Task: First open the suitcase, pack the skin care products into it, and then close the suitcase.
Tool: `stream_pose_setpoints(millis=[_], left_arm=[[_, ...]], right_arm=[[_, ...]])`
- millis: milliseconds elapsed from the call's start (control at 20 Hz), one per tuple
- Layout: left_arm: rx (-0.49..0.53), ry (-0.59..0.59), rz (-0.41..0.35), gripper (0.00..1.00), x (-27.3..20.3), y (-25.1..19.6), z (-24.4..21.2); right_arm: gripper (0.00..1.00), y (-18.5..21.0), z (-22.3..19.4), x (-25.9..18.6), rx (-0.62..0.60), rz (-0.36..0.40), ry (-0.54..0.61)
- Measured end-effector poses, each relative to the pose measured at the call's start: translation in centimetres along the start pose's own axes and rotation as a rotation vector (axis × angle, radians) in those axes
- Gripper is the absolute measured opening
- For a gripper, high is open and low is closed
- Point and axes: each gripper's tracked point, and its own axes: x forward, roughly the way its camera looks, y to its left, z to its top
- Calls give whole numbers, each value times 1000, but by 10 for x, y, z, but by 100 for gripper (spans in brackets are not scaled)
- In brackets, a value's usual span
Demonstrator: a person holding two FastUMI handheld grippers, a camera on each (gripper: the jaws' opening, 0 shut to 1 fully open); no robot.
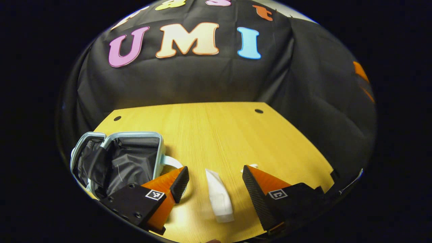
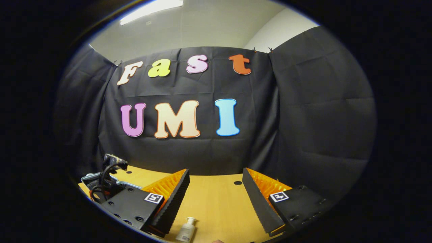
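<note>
My left tool (image 1: 216, 179) hung released over the worktop (image 1: 219, 135), with a white tube (image 1: 219, 195) lying between its fingers, untouched. The suitcase (image 1: 118, 158) stood open at nine o'clock, its dark lining bare as far as I could see. My right tool (image 2: 216, 189) was released too, a pump bottle (image 2: 186, 230) standing at its six o'clock. I judged the tube might roll or slip if I clamped it off-centre.
</note>
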Motion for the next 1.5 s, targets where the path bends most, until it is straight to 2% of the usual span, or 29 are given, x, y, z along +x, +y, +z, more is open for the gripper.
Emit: stream_pose_setpoints(millis=[350, 600, 650, 750, 850, 900, 950, 1050, 1150, 1300, 1400, 1500], left_arm=[[-22, 150, 11, 96, 40, -15, -59], [-47, 244, 36, 96, 57, -10, -94], [-28, 222, 52, 95, 58, -5, -89], [-11, 208, 69, 85, 63, 2, -89], [-44, 173, 74, 68, 67, 6, -87], [-54, 173, 76, 51, 63, 6, -87], [-46, 164, 72, 45, 65, 7, -86], [-21, 186, 67, 43, 65, 9, -86], [-44, 197, 70, 34, 63, 12, -87], [-128, 172, 42, 20, 64, 15, -86], [-197, 156, 0, 13, 63, 16, -84], [-253, 156, -41, 11, 62, 17, -84]], right_arm=[[98, -32, -14, -6, -33, -37, 46], [99, -29, -21, -2, -39, -23, 69], [99, -27, -22, -2, -40, -19, 72], [99, -22, -27, 0, -44, -8, 80], [99, -16, -33, 3, -43, 4, 97], [99, -12, -37, 5, -42, 10, 109], [99, -8, -43, 7, -38, 17, 125], [99, 3, -58, 11, -24, 36, 172], [99, 17, -75, 16, -10, 60, 225], [99, 40, -102, 24, -2, 99, 305], [99, 53, -123, 28, -5, 121, 367], [99, 65, -146, 30, -9, 140, 435]])
